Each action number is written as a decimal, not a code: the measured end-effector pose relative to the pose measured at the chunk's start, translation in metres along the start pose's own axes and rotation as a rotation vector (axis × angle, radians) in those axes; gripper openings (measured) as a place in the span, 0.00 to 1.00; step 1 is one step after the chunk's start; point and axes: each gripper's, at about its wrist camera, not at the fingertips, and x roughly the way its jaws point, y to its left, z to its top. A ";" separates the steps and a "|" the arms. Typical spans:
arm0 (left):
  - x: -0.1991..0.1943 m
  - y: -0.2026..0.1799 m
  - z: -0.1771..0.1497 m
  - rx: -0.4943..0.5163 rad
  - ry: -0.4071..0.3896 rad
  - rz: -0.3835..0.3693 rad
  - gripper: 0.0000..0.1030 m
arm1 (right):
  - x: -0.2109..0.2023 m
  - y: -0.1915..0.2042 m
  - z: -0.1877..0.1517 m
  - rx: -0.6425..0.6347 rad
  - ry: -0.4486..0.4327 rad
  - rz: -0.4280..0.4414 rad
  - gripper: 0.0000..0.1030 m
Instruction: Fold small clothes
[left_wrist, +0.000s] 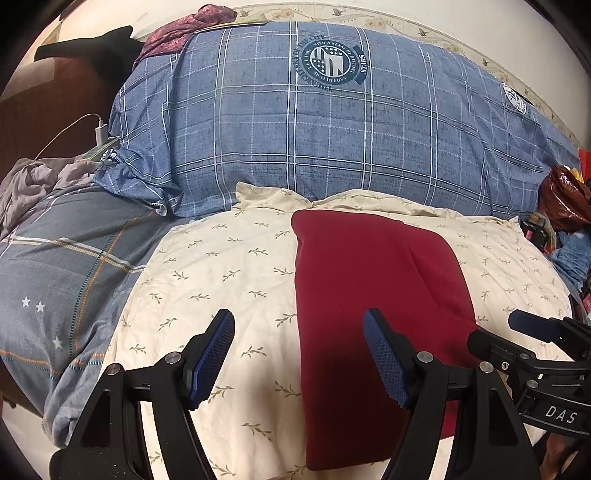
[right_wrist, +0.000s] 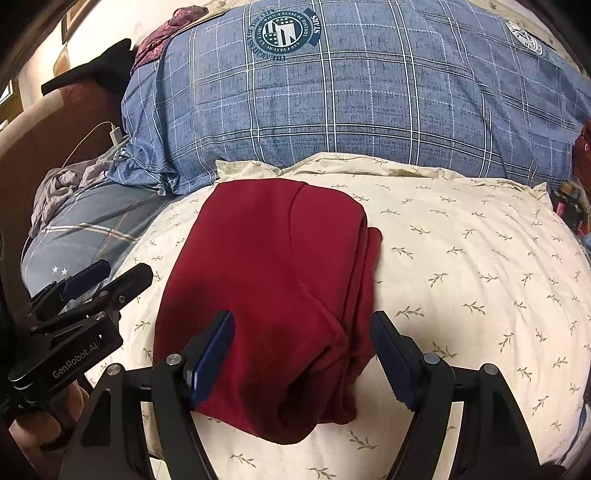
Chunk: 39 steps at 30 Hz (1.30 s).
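Left tool (left_wrist: 298, 360) wide open, holding nothing, over red cloth's (left_wrist: 373, 295) left edge. Right tool (right_wrist: 302, 356) wide open above red cloth, empty.

A cream leaf-print pillow (right_wrist: 461, 266) carries the folded red garment (right_wrist: 269, 288), which lies toward its 9 o'clock side. At 12 o'clock a blue plaid duvet (right_wrist: 332, 110) touches the pillow's edge.

Even indoor light, sharp focus; strong fisheye bending and dark corners; soft shadow on the folded dark-red garment (right_wrist: 269, 295) between the fingers.
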 end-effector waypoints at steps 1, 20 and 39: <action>0.000 0.000 0.000 0.000 0.001 0.000 0.70 | 0.000 0.000 0.000 0.001 0.001 0.000 0.75; 0.006 -0.006 -0.001 0.012 0.017 0.006 0.69 | 0.008 -0.001 -0.002 0.002 0.029 0.004 0.75; 0.013 -0.012 -0.002 0.019 0.030 0.006 0.69 | 0.015 -0.001 -0.002 0.003 0.050 0.006 0.74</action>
